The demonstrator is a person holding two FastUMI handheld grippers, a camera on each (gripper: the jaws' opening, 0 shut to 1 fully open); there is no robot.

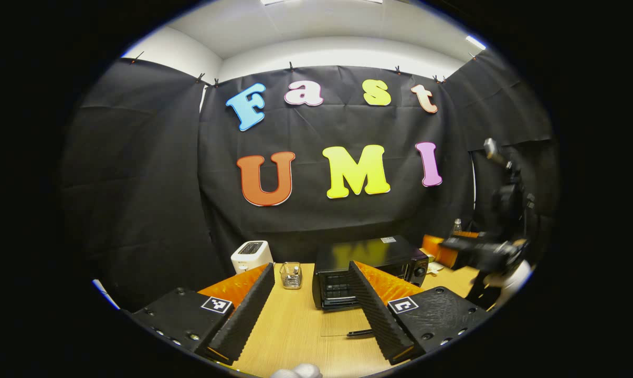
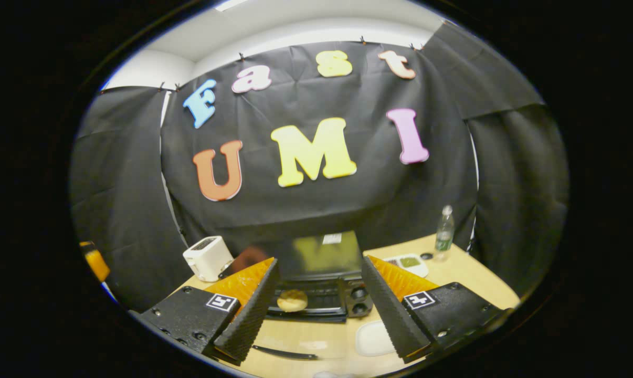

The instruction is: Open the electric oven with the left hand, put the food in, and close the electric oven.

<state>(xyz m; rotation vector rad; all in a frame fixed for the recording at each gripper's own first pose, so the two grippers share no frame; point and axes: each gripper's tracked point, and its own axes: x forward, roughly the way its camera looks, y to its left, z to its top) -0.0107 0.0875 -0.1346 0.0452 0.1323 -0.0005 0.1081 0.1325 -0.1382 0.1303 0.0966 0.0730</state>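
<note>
From the left gripper view we see the electric oven (image 1: pixel 369 268) ahead and a little to the right on the wooden table (image 1: pixel 295 331), its door shut and dark. The left gripper (image 1: pixel 311 310) hangs above the table with its jaws spread wide and nothing between them. Off to the right in this same view, the right gripper (image 1: pixel 474 252) shows blurred, held in a hand beside the oven.

Over in the right gripper view we get what the other angle keeps from us: a round, pale bun (image 2: pixel 292 300) sitting inside the oven (image 2: pixel 322 283), seen through the front; whether the door is up or down we cannot tell from here. The right gripper (image 2: pixel 319 307) also hangs with its jaws wide apart, holding nothing.

Around the oven now: a white toaster (image 1: pixel 251 255) stands to its left, and between the two a small clear glass cup (image 1: pixel 291 275) with something inside, too small to name. A thin dark utensil (image 1: pixel 356 333) lies on the table in front. In the right gripper view a white plate (image 2: pixel 373 338) sits just before the oven, bare, and a plastic bottle (image 2: pixel 444 232) stands at the far right edge.
</note>
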